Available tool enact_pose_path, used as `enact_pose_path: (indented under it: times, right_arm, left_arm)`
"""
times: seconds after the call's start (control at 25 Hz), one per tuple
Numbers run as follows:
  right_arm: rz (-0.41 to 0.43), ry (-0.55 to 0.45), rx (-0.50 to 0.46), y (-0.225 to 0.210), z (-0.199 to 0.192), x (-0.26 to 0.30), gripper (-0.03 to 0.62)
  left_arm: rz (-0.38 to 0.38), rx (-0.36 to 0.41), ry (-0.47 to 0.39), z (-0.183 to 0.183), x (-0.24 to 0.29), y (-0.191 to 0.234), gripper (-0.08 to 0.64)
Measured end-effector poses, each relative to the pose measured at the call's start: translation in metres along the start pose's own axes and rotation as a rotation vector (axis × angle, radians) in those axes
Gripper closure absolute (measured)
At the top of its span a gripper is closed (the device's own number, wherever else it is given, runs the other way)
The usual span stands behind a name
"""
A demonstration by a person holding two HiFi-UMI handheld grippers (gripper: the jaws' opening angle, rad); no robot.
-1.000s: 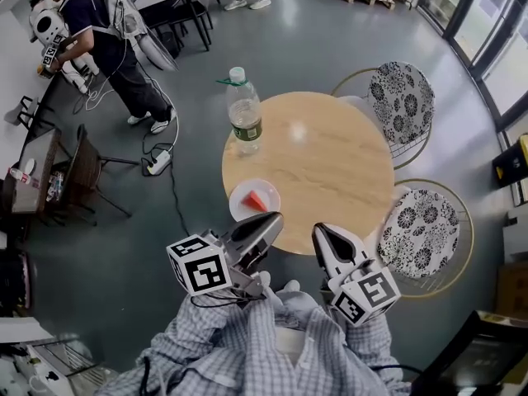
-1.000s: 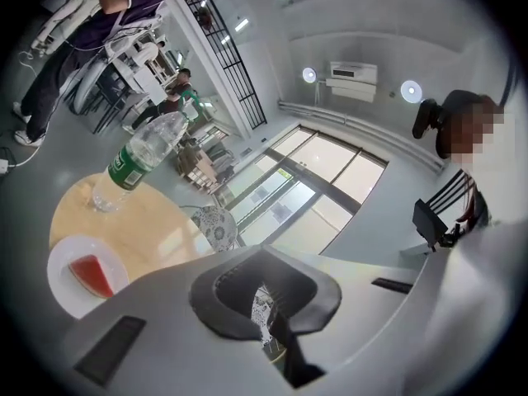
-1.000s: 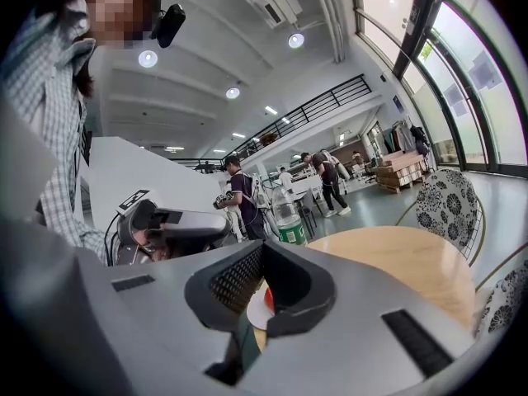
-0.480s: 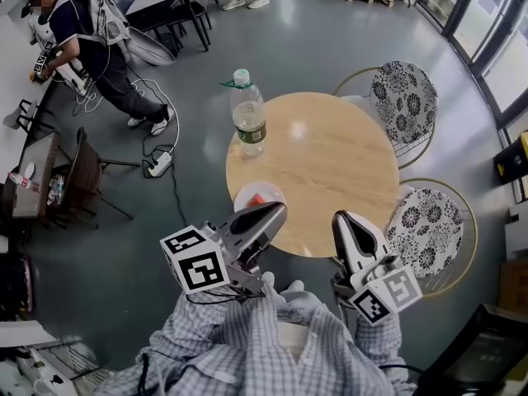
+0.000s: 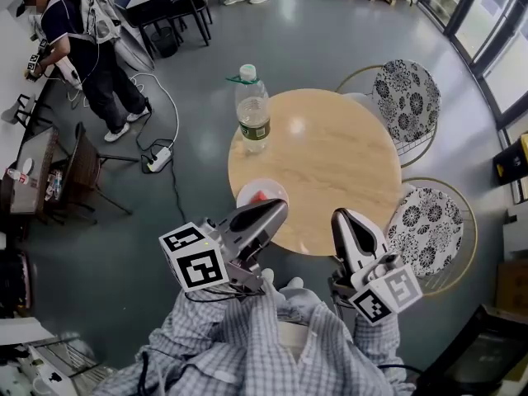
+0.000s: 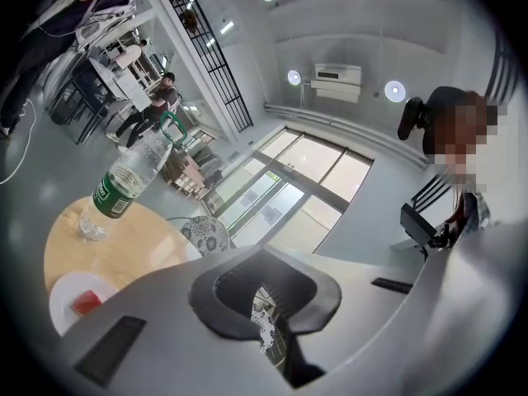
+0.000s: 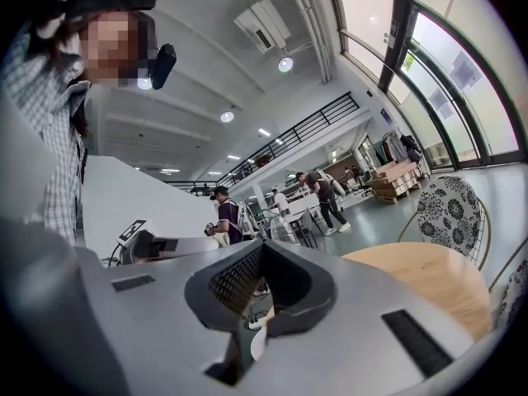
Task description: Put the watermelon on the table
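Note:
A red watermelon slice (image 5: 258, 195) (image 6: 85, 302) lies on a white plate (image 5: 250, 190) (image 6: 66, 287) at the near left edge of the round wooden table (image 5: 330, 163). My left gripper (image 5: 278, 208) is shut and empty; in the head view its tip covers the near side of the plate. Held right of it over the table's near edge, my right gripper (image 5: 342, 219) is shut with nothing in it. Both point level. In the left gripper view the shut jaws fill the lower frame, with the table (image 6: 124, 246) at the left.
A clear water bottle (image 5: 252, 110) (image 6: 124, 180) with a green label stands on the table's far left edge. Two chairs with patterned cushions (image 5: 404, 101) (image 5: 425, 229) stand at the table's right side. A person (image 5: 78, 35) works at the far left, and a power strip with cables (image 5: 159, 159) lies on the floor.
Both grippers have risen and moved toward the table; the left tip now covers part of the plate. The person at far left has stepped away to the left.

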State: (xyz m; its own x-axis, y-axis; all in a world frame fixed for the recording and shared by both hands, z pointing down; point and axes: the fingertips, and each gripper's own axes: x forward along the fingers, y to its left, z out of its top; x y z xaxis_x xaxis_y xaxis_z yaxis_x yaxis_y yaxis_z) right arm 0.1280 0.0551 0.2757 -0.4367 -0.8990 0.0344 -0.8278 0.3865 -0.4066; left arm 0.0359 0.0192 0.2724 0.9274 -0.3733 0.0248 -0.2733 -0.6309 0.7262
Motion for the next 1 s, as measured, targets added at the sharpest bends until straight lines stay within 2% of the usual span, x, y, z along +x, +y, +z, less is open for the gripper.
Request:
enact_pose_path:
  times: [0.48,1.0]
  right_arm:
    - [0.013,0.001,0.052,0.003,0.003,0.003,0.584]
    - [0.037,0.021,0.063,0.009,-0.008,0.005,0.584]
  left_arm:
    - [-0.008,-0.017,-0.009,0.004,-0.003,-0.002,0.552]
    - [-0.005,-0.047,-0.028,0.001,-0.012,0.004,0.552]
